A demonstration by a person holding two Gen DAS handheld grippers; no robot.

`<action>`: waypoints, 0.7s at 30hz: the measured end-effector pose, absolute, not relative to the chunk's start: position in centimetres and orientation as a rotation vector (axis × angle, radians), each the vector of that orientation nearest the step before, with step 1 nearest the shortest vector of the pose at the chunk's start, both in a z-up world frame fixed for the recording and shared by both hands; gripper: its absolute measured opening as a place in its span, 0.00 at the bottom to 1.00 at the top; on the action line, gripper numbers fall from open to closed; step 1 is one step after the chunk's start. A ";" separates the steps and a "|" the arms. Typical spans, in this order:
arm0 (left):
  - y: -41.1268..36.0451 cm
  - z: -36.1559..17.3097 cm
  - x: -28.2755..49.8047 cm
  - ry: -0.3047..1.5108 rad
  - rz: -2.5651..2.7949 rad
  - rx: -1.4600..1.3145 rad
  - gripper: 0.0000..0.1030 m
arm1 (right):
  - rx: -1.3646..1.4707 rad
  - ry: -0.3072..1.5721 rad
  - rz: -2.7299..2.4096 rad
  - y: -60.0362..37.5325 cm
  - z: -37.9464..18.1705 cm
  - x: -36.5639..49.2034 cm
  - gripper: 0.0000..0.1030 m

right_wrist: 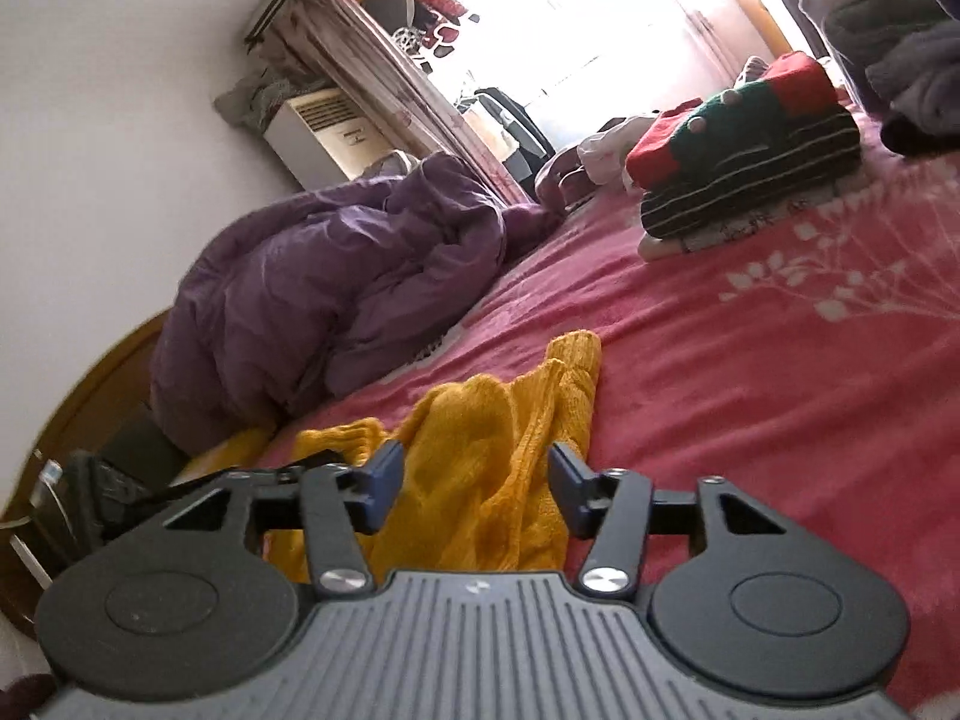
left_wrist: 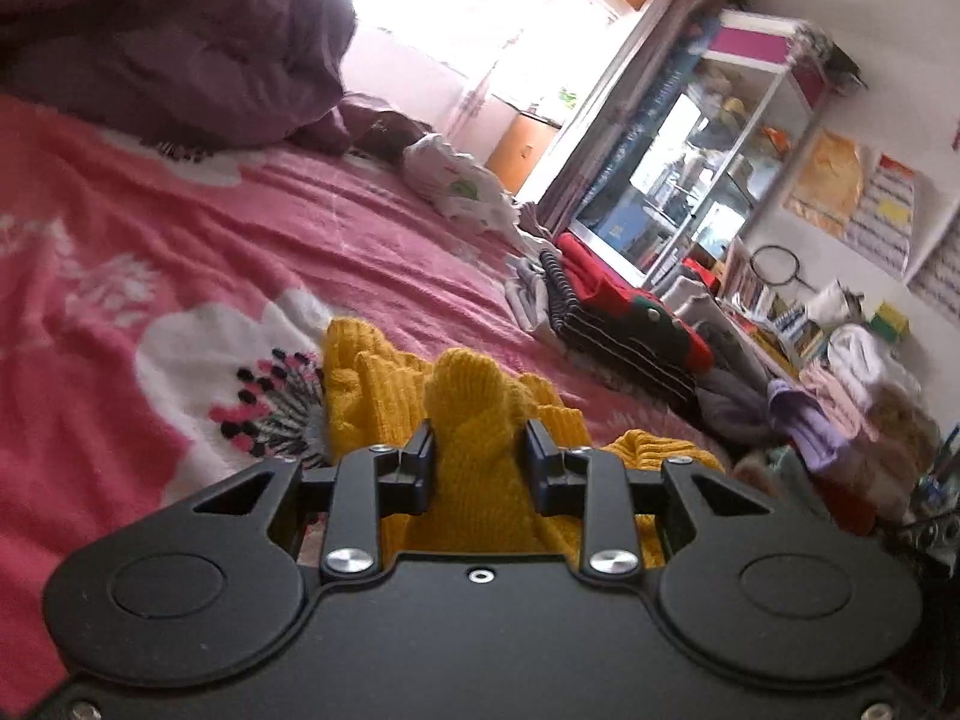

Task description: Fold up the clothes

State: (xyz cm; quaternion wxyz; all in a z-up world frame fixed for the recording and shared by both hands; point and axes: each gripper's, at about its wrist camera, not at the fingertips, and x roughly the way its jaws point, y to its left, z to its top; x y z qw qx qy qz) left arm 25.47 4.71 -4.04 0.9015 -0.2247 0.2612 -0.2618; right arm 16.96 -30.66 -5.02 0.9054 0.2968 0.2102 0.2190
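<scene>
A bedroom, seen from both wrists: I work over a pink blanket [left_wrist: 198,222] with white flowers, bright window at 12 o'clock. A purple duvet [right_wrist: 312,276] is bunched at 10 o'clock in my right view and at 11 o'clock in my left. A folded stack [right_wrist: 744,144] of red, green and striped knitwear lies at 1 o'clock on the right, 3 o'clock on the left, with a glass cabinet [left_wrist: 708,138] beyond it. The yellow sweater [left_wrist: 474,420] lies crumpled on the blanket directly ahead of both tools. My left gripper [left_wrist: 479,441] is clamped narrowly on a raised fold of the sweater, the knit pinched between the pads. My right gripper [right_wrist: 477,468] stands about half spread; the sweater lies between its fingers [right_wrist: 384,474], which do not press on it
</scene>
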 end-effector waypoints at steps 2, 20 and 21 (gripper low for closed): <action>5.0 -4.0 25.3 0.550 -0.544 -0.474 0.27 | 0.604 0.457 0.483 -30.4 -4.9 16.9 0.53; 6.5 -3.0 22.3 0.526 -0.616 -0.315 0.20 | 0.550 0.396 0.495 -28.4 -3.6 16.7 0.17; 6.5 -2.8 22.6 0.505 -0.623 -0.323 0.19 | 0.542 0.387 0.492 -28.4 -3.3 17.0 0.17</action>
